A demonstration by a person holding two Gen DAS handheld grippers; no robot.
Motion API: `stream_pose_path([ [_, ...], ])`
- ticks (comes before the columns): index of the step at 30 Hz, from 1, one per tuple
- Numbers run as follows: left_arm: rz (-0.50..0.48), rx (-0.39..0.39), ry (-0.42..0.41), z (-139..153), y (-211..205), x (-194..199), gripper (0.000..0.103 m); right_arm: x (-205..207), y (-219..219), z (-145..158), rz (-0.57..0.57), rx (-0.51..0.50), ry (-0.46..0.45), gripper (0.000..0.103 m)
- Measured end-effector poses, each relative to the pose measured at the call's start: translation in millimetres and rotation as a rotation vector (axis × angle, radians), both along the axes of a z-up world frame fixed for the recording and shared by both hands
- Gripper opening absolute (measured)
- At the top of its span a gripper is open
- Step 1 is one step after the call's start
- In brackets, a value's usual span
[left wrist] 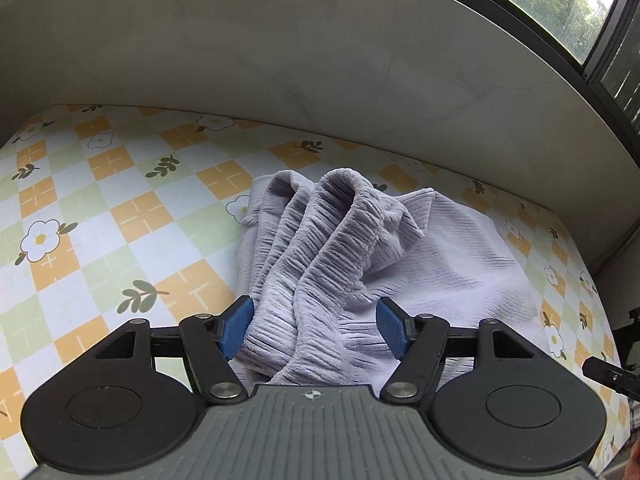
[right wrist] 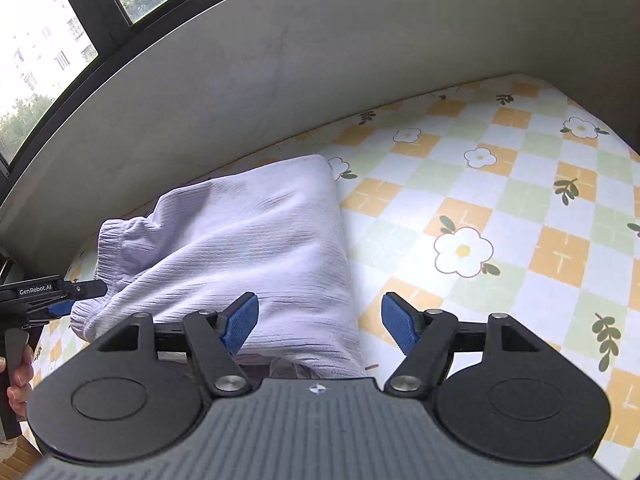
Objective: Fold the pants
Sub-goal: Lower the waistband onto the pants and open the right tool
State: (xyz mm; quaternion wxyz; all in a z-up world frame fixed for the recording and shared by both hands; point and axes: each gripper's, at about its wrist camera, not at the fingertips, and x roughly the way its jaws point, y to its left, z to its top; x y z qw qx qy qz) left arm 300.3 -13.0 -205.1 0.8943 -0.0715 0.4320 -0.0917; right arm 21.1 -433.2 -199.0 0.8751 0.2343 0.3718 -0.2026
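Blue-padded grippers hang over lavender pants on a flowered checked tablecloth.

Left gripper [left wrist: 312, 326] has its jaws apart, straddling a bunched ribbed fold of the pants [left wrist: 320, 248] without pressing it. Right gripper [right wrist: 319, 324] is spread too, one pad over the pants' edge, the other over bare tablecloth [right wrist: 500, 200]. Pants lie on the tablecloth beside the grey wall [right wrist: 320, 72] under the window [right wrist: 52, 52].

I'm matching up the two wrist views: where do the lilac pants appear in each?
Left wrist view: pants centre, bunched ribbed fabric running down between the open jaws.
Right wrist view: pants left of centre, smooth folded panel, elastic band at far left.
Shared landmark: checked floral tablecloth.
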Motion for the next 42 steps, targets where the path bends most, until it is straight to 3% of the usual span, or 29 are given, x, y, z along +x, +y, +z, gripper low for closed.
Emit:
stream_pose_path([
  [2, 0.010, 0.044, -0.003, -2.4, -6.7, -1.0, 0.065, -4.5, 2.9, -8.3, 0.016, 0.005, 0.043, 0.069],
  [4, 0.037, 0.111, -0.014, -0.7, -10.5, -2.3, 0.036, -6.3, 7.2, -16.6, 0.039, 0.016, 0.073, 0.067],
  [6, 0.052, 0.091, -0.016, 1.8, -8.1, -1.7, 0.028, -4.9, 10.1, -23.4, 0.057, 0.022, 0.090, 0.057],
  [7, 0.057, 0.087, -0.025, 3.8, -8.0, -2.4, 0.025, -3.2, 11.7, -26.3, 0.069, 0.018, 0.097, 0.048],
  [8, 0.056, 0.084, -0.039, 7.1, -8.5, -3.5, 0.024, -0.2, 14.2, -30.0, 0.085, 0.006, 0.116, 0.017],
  [9, 0.064, 0.080, -0.055, 11.8, -8.6, -4.9, 0.022, 1.2, 15.9, -29.8, 0.088, -0.021, 0.130, 0.011],
  [14, 0.124, 0.019, -0.104, 26.6, 4.4, -4.5, 0.021, -8.9, 14.3, -20.7, 0.102, -0.026, 0.079, 0.010],
  [17, 0.157, 0.003, 0.011, -2.7, 10.0, 12.7, 0.022, -5.6, 19.8, -32.6, 0.119, -0.024, 0.125, 0.009],
  [22, 0.176, 0.030, -0.020, -4.1, 7.9, 8.4, 0.051, -8.0, 16.8, -31.8, 0.091, 0.005, 0.110, 0.011],
  [28, 0.154, -0.010, -0.083, 27.7, 14.0, 20.0, 0.048, -10.6, 7.1, -14.5, 0.053, 0.026, 0.034, 0.025],
  [31, 0.059, -0.038, -0.119, 44.8, 1.1, 28.1, 0.029, -5.2, 2.1, -7.5, 0.036, 0.017, 0.008, 0.029],
  [33, -0.009, -0.057, -0.122, 49.2, -9.2, 37.7, 0.027, 1.4, -1.8, -5.1, 0.027, 0.008, -0.001, 0.029],
  [37, -0.076, -0.047, -0.089, 39.3, -28.0, 63.2, 0.028, 12.7, -7.5, -5.4, 0.005, 0.001, -0.013, 0.029],
  [42, -0.026, 0.021, -0.033, 8.6, -35.3, 96.2, 0.028, 22.0, -9.5, -9.7, 0.009, -0.005, -0.002, 0.029],
])
